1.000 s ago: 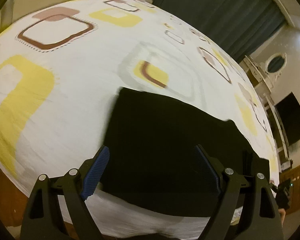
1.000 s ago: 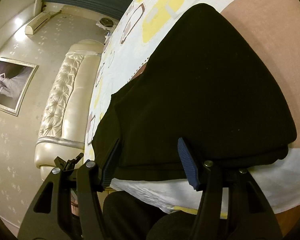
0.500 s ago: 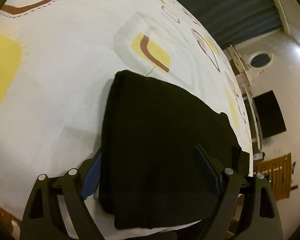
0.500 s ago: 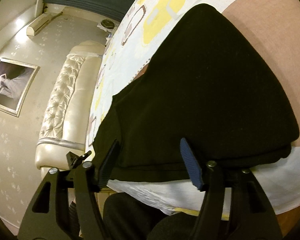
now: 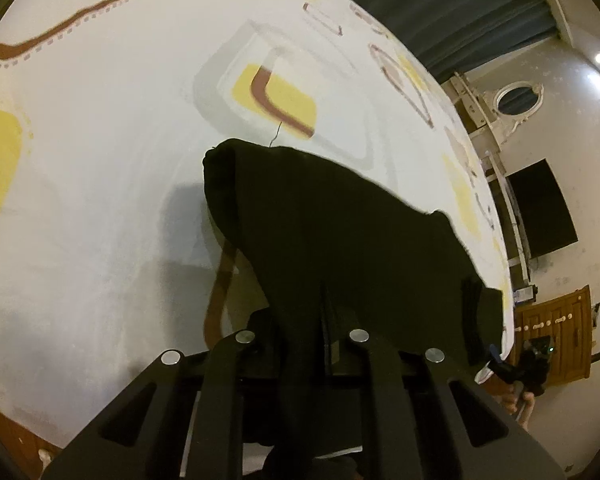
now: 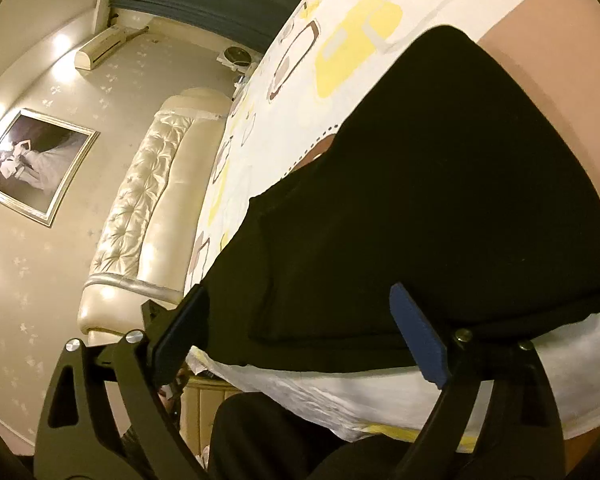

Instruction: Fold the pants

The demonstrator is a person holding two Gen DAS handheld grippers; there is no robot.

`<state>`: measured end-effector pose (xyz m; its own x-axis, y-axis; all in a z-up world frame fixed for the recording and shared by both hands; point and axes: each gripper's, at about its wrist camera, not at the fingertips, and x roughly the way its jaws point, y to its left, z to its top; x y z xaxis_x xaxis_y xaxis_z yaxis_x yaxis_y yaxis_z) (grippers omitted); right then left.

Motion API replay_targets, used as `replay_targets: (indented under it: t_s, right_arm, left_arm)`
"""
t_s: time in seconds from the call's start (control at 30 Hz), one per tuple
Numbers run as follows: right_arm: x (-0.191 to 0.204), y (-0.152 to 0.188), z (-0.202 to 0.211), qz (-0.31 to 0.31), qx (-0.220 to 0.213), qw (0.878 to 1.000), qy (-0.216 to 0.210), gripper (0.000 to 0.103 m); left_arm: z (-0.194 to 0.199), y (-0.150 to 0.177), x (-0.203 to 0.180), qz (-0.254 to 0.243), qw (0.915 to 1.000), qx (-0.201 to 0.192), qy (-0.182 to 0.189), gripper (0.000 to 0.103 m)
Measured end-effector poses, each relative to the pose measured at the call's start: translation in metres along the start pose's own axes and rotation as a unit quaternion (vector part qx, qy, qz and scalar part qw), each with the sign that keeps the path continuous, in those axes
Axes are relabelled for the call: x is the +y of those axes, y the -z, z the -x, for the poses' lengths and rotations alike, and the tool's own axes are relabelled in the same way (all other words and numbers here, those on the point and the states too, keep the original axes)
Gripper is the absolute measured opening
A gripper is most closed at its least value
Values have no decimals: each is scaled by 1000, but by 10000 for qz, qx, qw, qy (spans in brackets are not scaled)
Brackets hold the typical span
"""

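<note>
Pants – black and folded into a thick bundle – lie near the edge of a bed, on a white bedspread printed with yellow and brown rounded squares. The left gripper has its jaws closing and pinched on the near edge of the pants, lifting the cloth into a peak. The right gripper has its jaws opening wide, its blue pads straddling the other near corner of the pants without pressing on it. A padded cream headboard stands behind.

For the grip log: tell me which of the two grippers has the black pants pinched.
The left gripper: its jaws are closing on the pants. The right gripper is opening wide.
</note>
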<state>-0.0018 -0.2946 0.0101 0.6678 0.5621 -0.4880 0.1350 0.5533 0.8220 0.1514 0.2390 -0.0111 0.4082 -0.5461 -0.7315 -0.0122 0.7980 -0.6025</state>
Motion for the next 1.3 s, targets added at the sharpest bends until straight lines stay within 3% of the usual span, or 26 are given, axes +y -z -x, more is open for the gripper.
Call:
replay_targets:
  t_s: [0.43, 0.63, 0.97, 1.3]
  right_arm:
    - [16, -8, 34, 106, -541, 9982, 256, 92]
    - [22, -11, 40, 18, -661, 9976, 226, 92]
    - [22, -15, 50, -55, -818, 9963, 262, 92]
    - [21, -20, 57, -116, -944, 9953, 198, 93]
  left_arm:
    - [45, -16, -105, -493, 9982, -324, 112, 13]
    - [48, -16, -170, -1051, 9937, -379, -29, 13]
    - [20, 2, -261, -1730, 9840, -284, -329, 12]
    - [-43, 41, -336, -2485, 9667, -154, -586, 12]
